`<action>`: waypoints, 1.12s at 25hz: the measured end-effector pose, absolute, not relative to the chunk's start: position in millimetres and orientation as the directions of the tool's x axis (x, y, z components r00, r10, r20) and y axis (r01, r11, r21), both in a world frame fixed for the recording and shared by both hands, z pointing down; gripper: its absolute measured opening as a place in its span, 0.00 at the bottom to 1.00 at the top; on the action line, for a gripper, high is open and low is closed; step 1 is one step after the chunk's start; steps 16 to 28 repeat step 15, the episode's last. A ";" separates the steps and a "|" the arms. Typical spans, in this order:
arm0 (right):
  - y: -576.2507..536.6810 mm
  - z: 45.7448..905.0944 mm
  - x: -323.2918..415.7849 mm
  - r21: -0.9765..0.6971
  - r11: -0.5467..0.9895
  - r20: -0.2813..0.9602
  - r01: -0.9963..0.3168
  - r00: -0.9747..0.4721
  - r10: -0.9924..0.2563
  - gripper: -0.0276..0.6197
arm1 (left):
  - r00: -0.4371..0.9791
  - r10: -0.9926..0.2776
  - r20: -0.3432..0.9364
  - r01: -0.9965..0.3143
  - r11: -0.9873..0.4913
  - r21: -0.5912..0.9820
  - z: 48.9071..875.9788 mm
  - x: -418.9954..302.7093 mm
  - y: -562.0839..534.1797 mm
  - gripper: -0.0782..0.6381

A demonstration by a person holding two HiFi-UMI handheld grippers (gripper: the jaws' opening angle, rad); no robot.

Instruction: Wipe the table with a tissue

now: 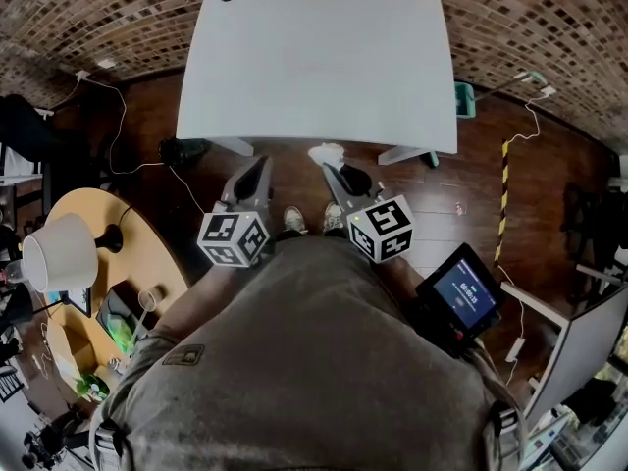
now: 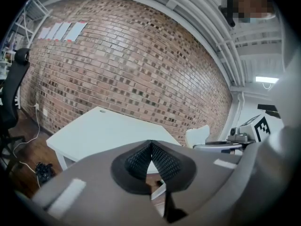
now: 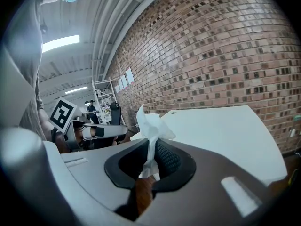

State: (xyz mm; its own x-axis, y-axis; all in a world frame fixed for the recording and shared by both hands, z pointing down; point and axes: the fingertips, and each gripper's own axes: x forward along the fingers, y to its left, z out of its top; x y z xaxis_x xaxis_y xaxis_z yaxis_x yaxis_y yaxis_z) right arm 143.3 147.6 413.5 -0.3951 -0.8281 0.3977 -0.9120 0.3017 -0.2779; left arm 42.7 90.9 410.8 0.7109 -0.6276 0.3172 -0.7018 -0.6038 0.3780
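A white table (image 1: pixel 314 62) stands against the brick wall, its top bare. My right gripper (image 1: pixel 329 168) is shut on a crumpled white tissue (image 1: pixel 326 153), held in the air just short of the table's near edge. In the right gripper view the tissue (image 3: pixel 151 128) sticks up from between the shut jaws, with the table (image 3: pixel 221 131) ahead. My left gripper (image 1: pixel 257 165) hangs beside it, shut and holding nothing; in the left gripper view its black pads (image 2: pixel 151 161) meet at the tips, with the table (image 2: pixel 106 133) beyond.
A round wooden side table (image 1: pixel 98 263) with a white lamp (image 1: pixel 57 251) stands at the left. Cables (image 1: pixel 123 116) and a dark object (image 1: pixel 182 150) lie on the wooden floor near the table's left leg. A small screen (image 1: pixel 461 297) sits at my right hip.
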 end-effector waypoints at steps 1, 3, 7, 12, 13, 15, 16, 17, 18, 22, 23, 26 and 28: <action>147.6 413.1 143.7 -0.276 0.300 0.397 -0.913 -0.393 -0.830 0.12 | 0.712 -0.626 0.317 -0.700 -0.604 0.380 411.0 43.1 91.2 0.11; 147.9 412.0 142.7 -0.272 0.298 0.393 -0.915 -0.388 -0.833 0.12 | 0.714 -0.625 0.315 -0.698 -0.605 0.383 411.0 41.9 92.2 0.11; 149.7 411.5 139.3 -0.267 0.298 0.391 -0.916 -0.386 -0.836 0.12 | 0.716 -0.627 0.308 -0.696 -0.605 0.387 410.7 39.3 94.8 0.11; 147.9 411.6 139.6 -0.267 0.306 0.388 -0.914 -0.392 -0.834 0.12 | 0.712 -0.631 0.308 -0.700 -0.598 0.391 410.9 40.9 95.2 0.11; 147.6 411.4 139.8 -0.267 0.307 0.386 -0.913 -0.394 -0.834 0.12 | 0.711 -0.632 0.308 -0.701 -0.597 0.392 411.1 41.0 95.4 0.11; 147.1 411.3 140.3 -0.268 0.310 0.382 -0.912 -0.396 -0.835 0.12 | 0.709 -0.634 0.309 -0.702 -0.594 0.393 411.7 41.2 95.6 0.11; 147.1 411.3 140.3 -0.268 0.310 0.382 -0.912 -0.396 -0.835 0.12 | 0.709 -0.634 0.309 -0.702 -0.594 0.393 411.7 41.2 95.6 0.11; 147.1 411.3 140.3 -0.268 0.310 0.382 -0.912 -0.396 -0.835 0.12 | 0.709 -0.634 0.309 -0.702 -0.594 0.393 411.7 41.2 95.6 0.11; 147.1 411.3 140.3 -0.268 0.310 0.382 -0.912 -0.396 -0.835 0.12 | 0.709 -0.634 0.309 -0.702 -0.594 0.393 411.7 41.2 95.6 0.11; 147.1 411.3 140.3 -0.268 0.310 0.382 -0.912 -0.396 -0.835 0.12 | 0.709 -0.634 0.309 -0.702 -0.594 0.393 411.7 41.2 95.6 0.11; 147.1 411.3 140.3 -0.268 0.310 0.382 -0.912 -0.396 -0.835 0.12 | 0.709 -0.634 0.309 -0.702 -0.594 0.393 411.7 41.2 95.6 0.11; 147.1 411.3 140.3 -0.268 0.310 0.382 -0.912 -0.396 -0.835 0.12 | 0.709 -0.634 0.309 -0.702 -0.594 0.393 411.7 41.2 95.6 0.11; 147.1 411.3 140.3 -0.268 0.310 0.382 -0.912 -0.396 -0.835 0.12 | 0.709 -0.634 0.309 -0.702 -0.594 0.393 411.7 41.2 95.6 0.11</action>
